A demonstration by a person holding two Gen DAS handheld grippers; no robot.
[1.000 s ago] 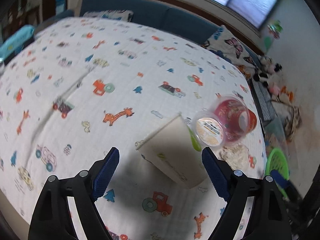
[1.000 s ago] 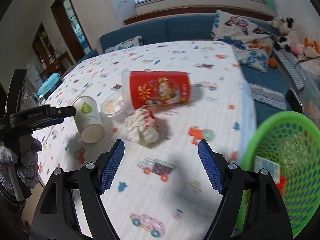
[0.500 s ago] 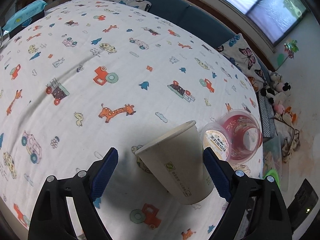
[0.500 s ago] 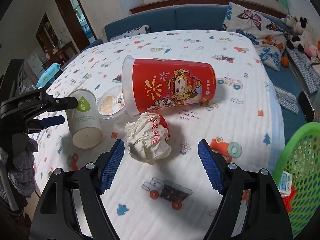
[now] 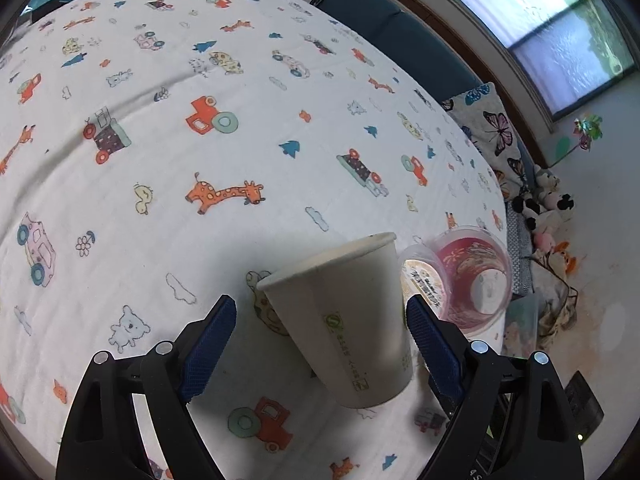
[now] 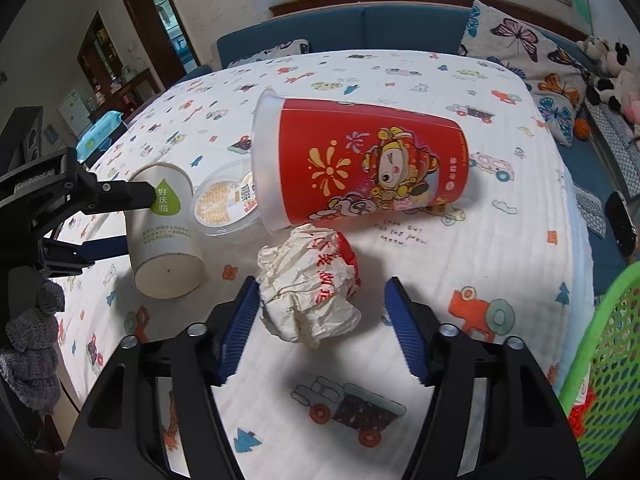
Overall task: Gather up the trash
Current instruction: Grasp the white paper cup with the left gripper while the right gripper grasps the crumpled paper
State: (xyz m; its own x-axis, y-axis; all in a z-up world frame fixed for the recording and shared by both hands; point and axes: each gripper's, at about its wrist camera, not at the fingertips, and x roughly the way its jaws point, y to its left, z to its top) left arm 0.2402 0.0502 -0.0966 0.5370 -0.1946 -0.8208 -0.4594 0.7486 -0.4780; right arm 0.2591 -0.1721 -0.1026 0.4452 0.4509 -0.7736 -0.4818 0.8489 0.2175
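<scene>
A white paper cup [image 5: 344, 320] stands upside down on the printed cloth; it also shows in the right wrist view [image 6: 162, 228]. My left gripper [image 5: 316, 344] is open with its blue pads on either side of the cup, apart from it. A crumpled white and red wrapper [image 6: 312, 284] lies between the open pads of my right gripper [image 6: 320, 332]. A big red cup [image 6: 360, 164] lies on its side behind the wrapper, seen end-on in the left wrist view [image 5: 476, 280]. A small clear lidded tub [image 6: 224, 204] leans between the two cups.
A green mesh basket [image 6: 604, 360] with some trash in it stands at the right, past the table edge. A blue sofa [image 6: 380, 32] with butterfly cushions runs behind the table. A wipes pack [image 6: 100, 132] lies at the far left.
Both grippers have moved forward. The left one now straddles the paper cup, the right one straddles the wrapper. Both stay open.
</scene>
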